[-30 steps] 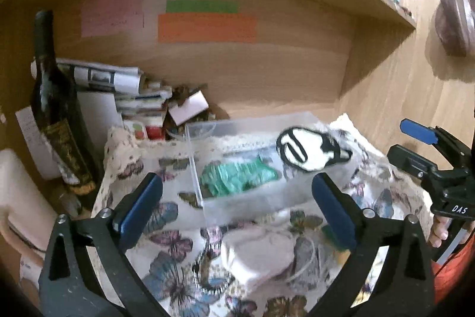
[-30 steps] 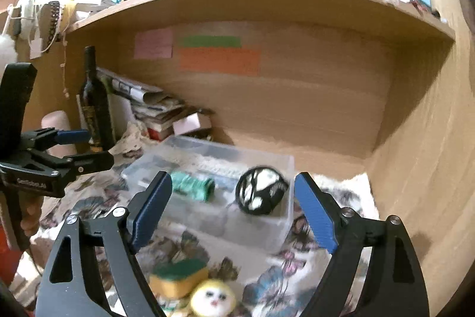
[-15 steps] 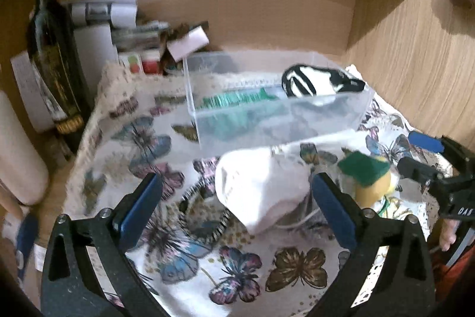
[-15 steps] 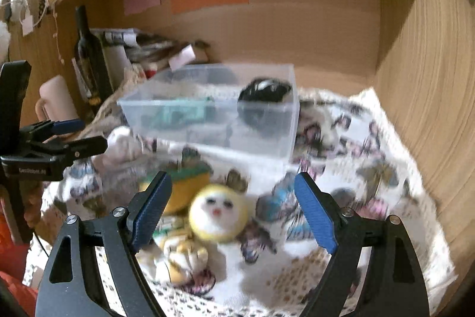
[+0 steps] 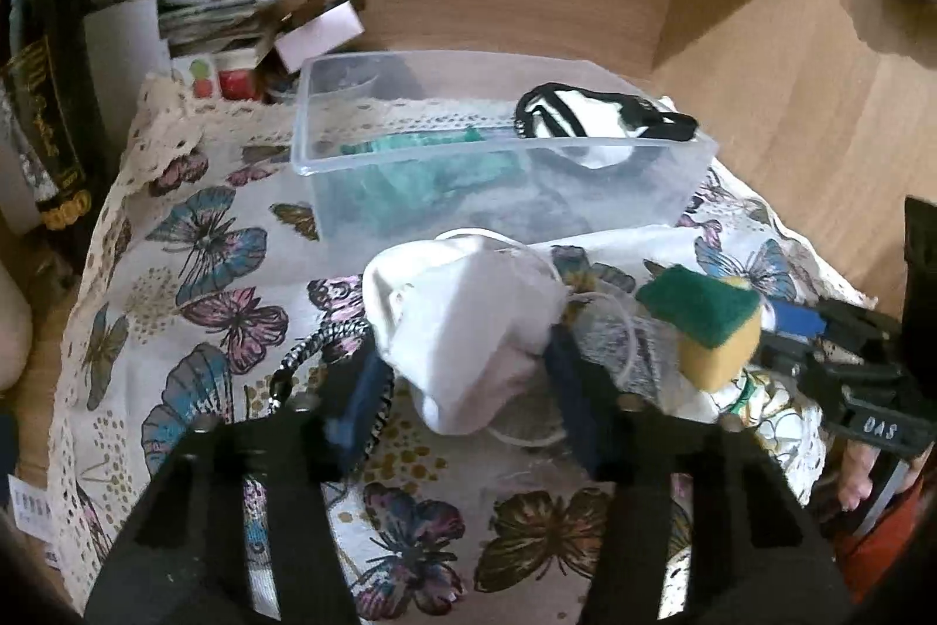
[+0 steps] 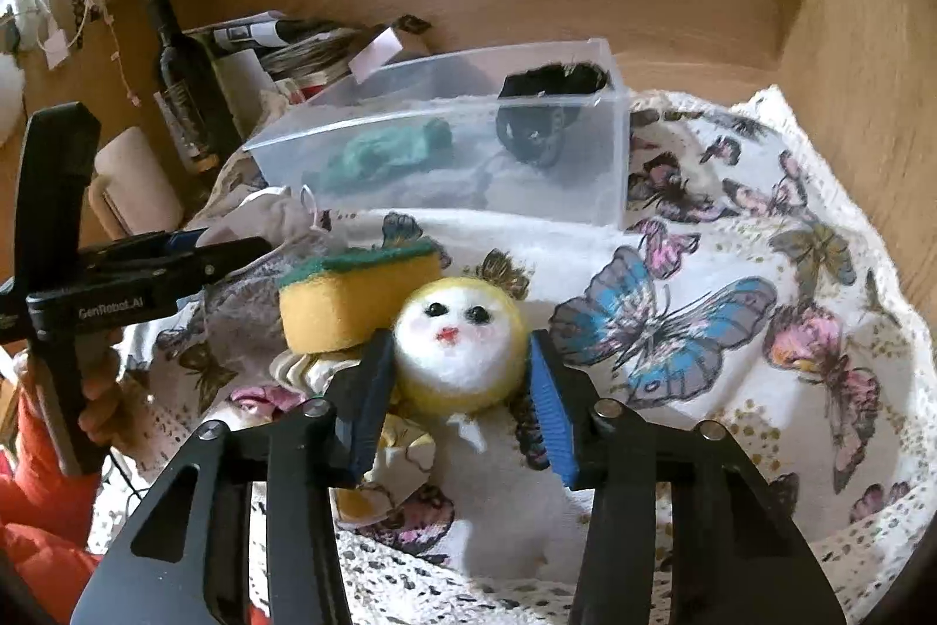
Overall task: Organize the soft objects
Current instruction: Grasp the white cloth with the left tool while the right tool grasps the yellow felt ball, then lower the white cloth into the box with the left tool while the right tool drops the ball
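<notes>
A clear plastic bin (image 5: 328, 156) stands at the back of the butterfly cloth and holds a green cloth (image 5: 410, 191) and a black-and-white item (image 5: 574, 115). My left gripper (image 5: 462, 367) has its pads on both sides of a white cloth bag (image 5: 468, 320), closing on it. My right gripper (image 6: 457, 373) brackets a yellow-haired doll head (image 6: 457, 338), with the pads at its sides. A yellow sponge with a green top (image 6: 357, 297) lies just left of the doll; it also shows in the left wrist view (image 5: 703, 326).
A dark wine bottle (image 6: 187, 86) and a pile of papers (image 5: 193, 10) stand at the back left. A wooden wall (image 6: 849, 68) closes the right side. The bin also shows in the right wrist view (image 6: 612, 168).
Both grippers have dropped and moved forward from above the bin. The left jaws have narrowed around the white bag, the right jaws around the doll head.
</notes>
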Motion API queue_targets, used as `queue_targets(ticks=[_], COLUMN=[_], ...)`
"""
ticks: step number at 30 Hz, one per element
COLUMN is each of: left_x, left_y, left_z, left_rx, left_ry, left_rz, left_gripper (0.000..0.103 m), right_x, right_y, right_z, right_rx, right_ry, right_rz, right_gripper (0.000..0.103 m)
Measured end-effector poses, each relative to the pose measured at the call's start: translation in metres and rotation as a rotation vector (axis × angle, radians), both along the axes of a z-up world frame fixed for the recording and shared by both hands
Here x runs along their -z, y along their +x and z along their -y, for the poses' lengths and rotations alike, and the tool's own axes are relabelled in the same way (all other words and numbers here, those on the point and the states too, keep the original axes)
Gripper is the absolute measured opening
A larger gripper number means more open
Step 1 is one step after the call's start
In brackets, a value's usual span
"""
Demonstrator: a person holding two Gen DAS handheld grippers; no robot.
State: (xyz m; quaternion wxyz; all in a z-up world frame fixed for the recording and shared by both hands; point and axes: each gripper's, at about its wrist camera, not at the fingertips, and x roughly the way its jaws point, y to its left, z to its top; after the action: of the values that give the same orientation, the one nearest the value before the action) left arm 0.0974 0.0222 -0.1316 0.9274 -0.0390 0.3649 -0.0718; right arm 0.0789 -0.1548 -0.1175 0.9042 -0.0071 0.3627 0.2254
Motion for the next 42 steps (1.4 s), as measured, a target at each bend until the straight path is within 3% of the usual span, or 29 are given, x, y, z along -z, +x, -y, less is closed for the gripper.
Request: queue_targets(ticks=[2, 5, 17, 29, 37, 42], left_x=[-0.002, -0.009, -0.059, -0.098, -0.108, -0.097], left_y=[-0.002, -0.008, -0.02, 0.006, 0.037, 0.063], left_z=[0.003, 0.005, -0.007, -0.025, -0.025, -0.027], left_rx=[0.011, 0.017, 0.01, -0.029, -0.057, -0.092], left_ry=[0.016, 0.032, 0.0, -0.016, 0.0, 0.015], left_rz=[0.009, 0.038, 0.166, 0.255, 0.273, 0.245], left_gripper=[0.032, 0.029, 0.028, 0.028, 0.028, 0.028], right_x=[-0.004, -0.015, -0.058, -0.093, -0.094, -0.079], right_y=[0.0, -0.001, 0.009, 0.041, 0.08, 0.104], right_z=[0.003, 0.009, 0.011, -0.013, -0.034, -0.05], right_rx=[0.008, 0.036, 0.065, 0.011, -0.021, -0.037], right_ry=[0.004, 0.003, 0.014, 0.019, -0.002, -0.046], right_rz=[0.015, 0.058, 0.205, 0.31, 0.285, 0.228], right_gripper=[0.041, 0.041, 0.041, 0.041, 0.041, 0.041])
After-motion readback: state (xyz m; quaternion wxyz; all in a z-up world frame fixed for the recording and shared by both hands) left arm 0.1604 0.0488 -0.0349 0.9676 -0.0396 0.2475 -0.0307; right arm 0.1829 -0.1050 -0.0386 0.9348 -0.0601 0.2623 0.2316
